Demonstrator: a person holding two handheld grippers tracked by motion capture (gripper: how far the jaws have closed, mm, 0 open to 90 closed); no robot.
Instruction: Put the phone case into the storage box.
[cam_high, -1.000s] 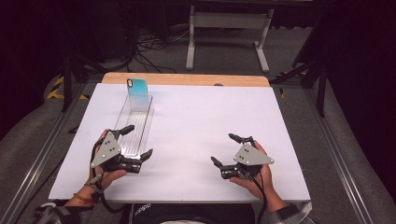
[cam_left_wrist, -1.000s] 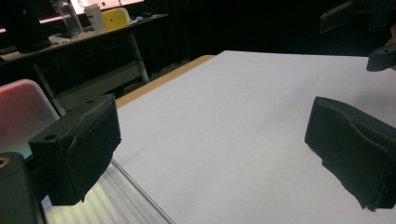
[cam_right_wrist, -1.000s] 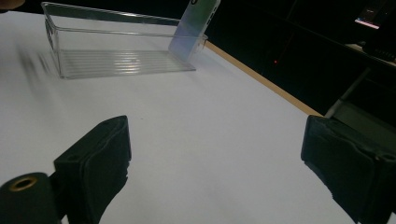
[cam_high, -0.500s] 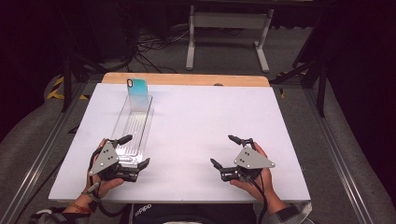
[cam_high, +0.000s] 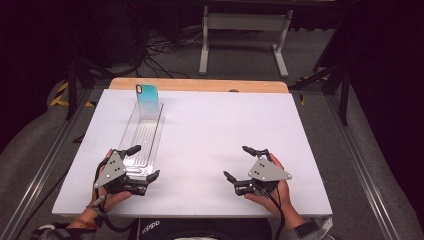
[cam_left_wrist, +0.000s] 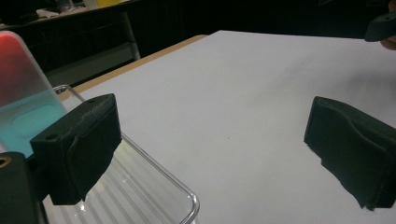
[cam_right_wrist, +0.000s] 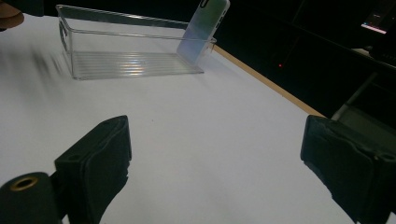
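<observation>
A long clear plastic tray (cam_high: 142, 137) lies on the left half of the white table (cam_high: 210, 130), running away from me. A teal phone case (cam_high: 147, 100) stands tilted against the tray's far end; it appears in the left gripper view as a teal and red case (cam_left_wrist: 23, 107) and in the right gripper view as a pale case (cam_right_wrist: 205, 28) leaning on the tray (cam_right_wrist: 126, 60). My left gripper (cam_high: 145, 162) is open at the tray's near end (cam_left_wrist: 154, 196), one jaw over its rim. My right gripper (cam_high: 240, 162) is open over bare table at the front right, holding nothing.
A wooden strip (cam_high: 200, 85) edges the table's far side. Metal rails (cam_high: 45, 165) run along both sides. A white stand (cam_high: 240, 35) and cables (cam_high: 150, 47) sit on the floor beyond.
My left gripper pulled back toward the near edge, then came forward again to the tray's near end. The right gripper has barely shifted.
</observation>
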